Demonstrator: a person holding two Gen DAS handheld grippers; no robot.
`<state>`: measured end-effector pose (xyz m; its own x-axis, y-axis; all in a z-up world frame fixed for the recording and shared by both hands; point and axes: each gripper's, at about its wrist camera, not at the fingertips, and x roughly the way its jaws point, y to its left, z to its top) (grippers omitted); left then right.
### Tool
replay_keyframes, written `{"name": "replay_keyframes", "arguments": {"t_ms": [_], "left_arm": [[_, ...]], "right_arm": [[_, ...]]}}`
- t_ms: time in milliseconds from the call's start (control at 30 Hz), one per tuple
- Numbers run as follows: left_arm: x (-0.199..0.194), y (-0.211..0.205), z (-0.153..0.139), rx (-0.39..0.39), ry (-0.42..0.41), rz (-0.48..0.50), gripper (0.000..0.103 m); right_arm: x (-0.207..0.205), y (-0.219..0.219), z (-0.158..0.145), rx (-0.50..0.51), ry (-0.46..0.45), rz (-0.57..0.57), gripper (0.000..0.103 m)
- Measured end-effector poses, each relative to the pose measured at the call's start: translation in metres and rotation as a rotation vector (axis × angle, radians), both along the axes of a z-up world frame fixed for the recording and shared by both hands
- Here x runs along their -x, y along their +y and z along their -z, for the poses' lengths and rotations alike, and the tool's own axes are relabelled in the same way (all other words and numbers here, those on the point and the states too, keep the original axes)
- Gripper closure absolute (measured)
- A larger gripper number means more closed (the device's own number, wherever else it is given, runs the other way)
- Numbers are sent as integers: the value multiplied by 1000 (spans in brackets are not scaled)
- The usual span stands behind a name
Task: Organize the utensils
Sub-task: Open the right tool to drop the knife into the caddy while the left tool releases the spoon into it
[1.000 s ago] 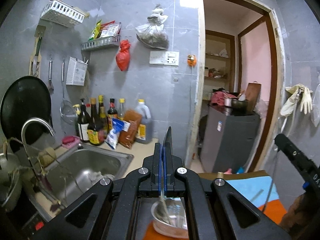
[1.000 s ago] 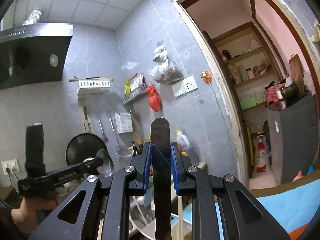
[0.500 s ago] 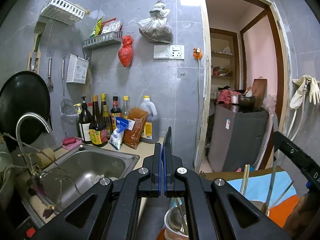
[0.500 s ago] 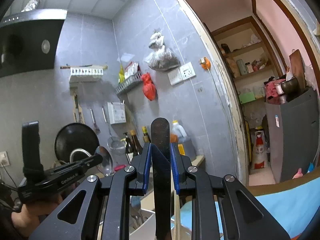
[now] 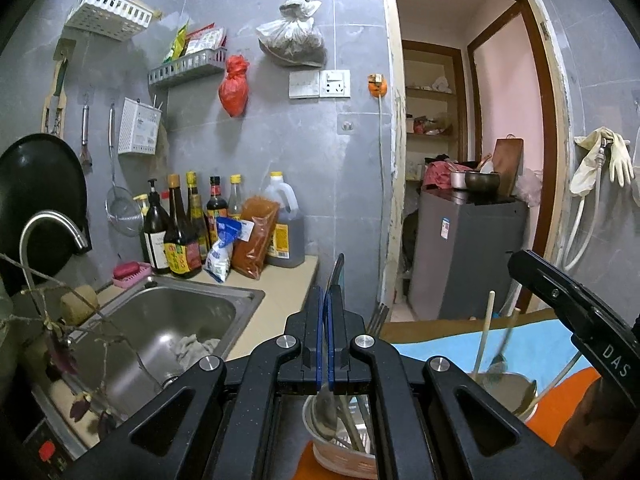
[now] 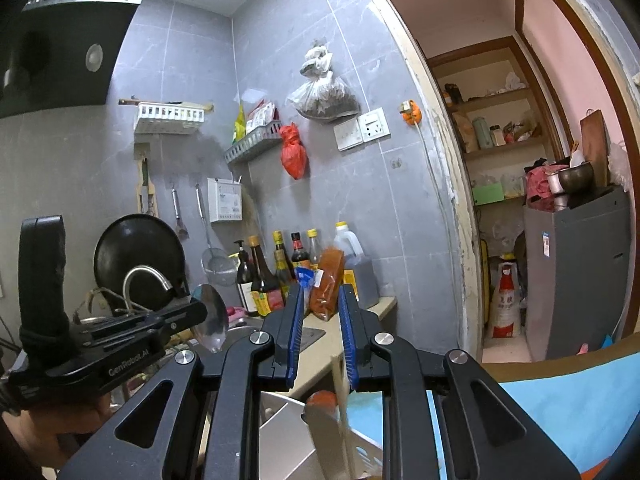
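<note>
In the left wrist view my left gripper is shut on a metal spoon, seen edge-on, its handle running down between the fingers. The spoon's bowl shows in the right wrist view beside the left gripper. Below it a round bowl holds several utensils. My right gripper is open and empty. A utensil with an orange-tipped handle drops blurred below it, over a white slotted holder. The right gripper's body shows at the right of the left view, above a second bowl with chopsticks.
A steel sink with a curved tap lies to the left. Sauce bottles and an oil jug line the tiled wall. A blue and orange cloth covers the surface. A doorway opens at right.
My right gripper has opened and let go of the dark flat handle it held; that utensil now falls below the fingers. Both views have tilted downward. My left gripper stays shut on the spoon.
</note>
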<state>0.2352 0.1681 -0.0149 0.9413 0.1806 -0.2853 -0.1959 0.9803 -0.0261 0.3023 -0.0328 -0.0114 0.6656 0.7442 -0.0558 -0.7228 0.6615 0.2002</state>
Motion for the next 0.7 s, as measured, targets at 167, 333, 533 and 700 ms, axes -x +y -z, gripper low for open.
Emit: {"name": "replay_keyframes", "arguments": {"t_ms": [167,333,533,700], "left_arm": [[0,2,1,51,21,18,103],[3,6,3,124,35,48,101],[8,12,5,215,60,93,92],[14,15,3,285,53,126,76]], "right_arm": [[1,-2,0,2,6,-1,87],[2,-4,0,8,13,5,86],[6,-10,-3,17,18,20,74],[11,-18,-8,29,12,45,71]]}}
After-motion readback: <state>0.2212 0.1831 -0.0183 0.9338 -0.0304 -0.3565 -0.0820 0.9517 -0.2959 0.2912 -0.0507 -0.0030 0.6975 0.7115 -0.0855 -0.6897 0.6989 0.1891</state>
